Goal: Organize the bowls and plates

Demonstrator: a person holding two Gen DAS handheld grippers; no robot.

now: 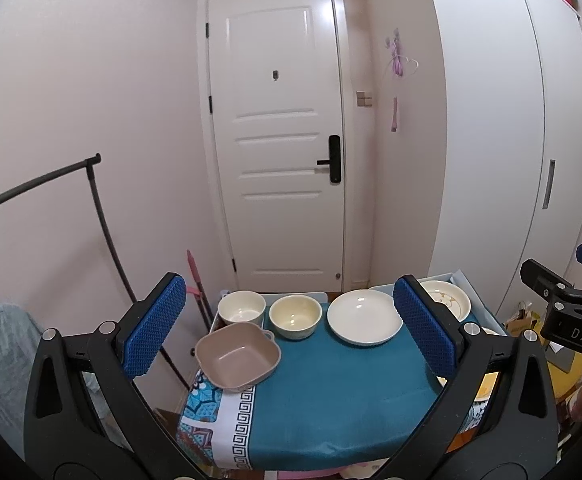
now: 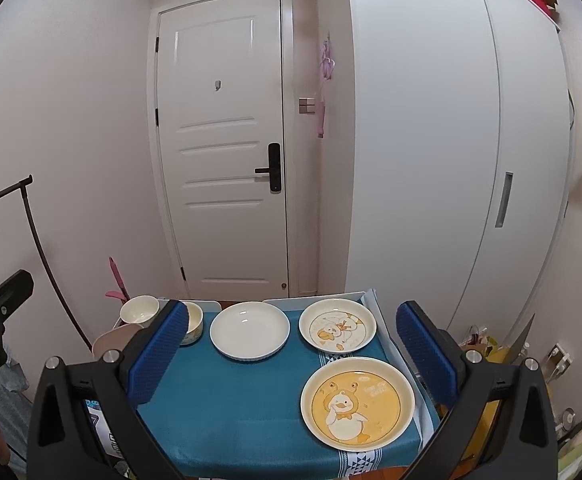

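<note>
In a narrow hallway before a white panelled door [image 1: 283,136] with a black lever lock [image 1: 334,159], a small bench [image 1: 331,392] draped in a teal cloth with a patterned border carries a spread of crockery. Both grippers hover above its near edge, empty: the left gripper [image 1: 291,328] with its blue, waffle-textured fingers [image 1: 153,330] spread wide, the right gripper [image 2: 297,354] likewise spread, neither touching anything. Along the far edge, from the left, stand a tall cream cup-shaped bowl [image 1: 241,307], a round pale-yellow bowl [image 1: 295,315], a plain white glossy plate [image 2: 249,330] and a cream plate with a duck drawing [image 2: 337,329], the last resting on a light tray at the right corner. Nearer, a square, matte tan bowl with small handles [image 1: 238,356] overhangs the bench's left edge, just in front of the tall bowl. Toward the right front lies a yellow duck plate [image 2: 357,402], round and shallow, close behind the right gripper's right finger. A dark curved clothes rail [image 1: 51,184] stands at left beside a pink-handled broom [image 1: 195,276]; a tall white wardrobe [image 2: 451,140] fills the right side, closely flanking the bench.
</note>
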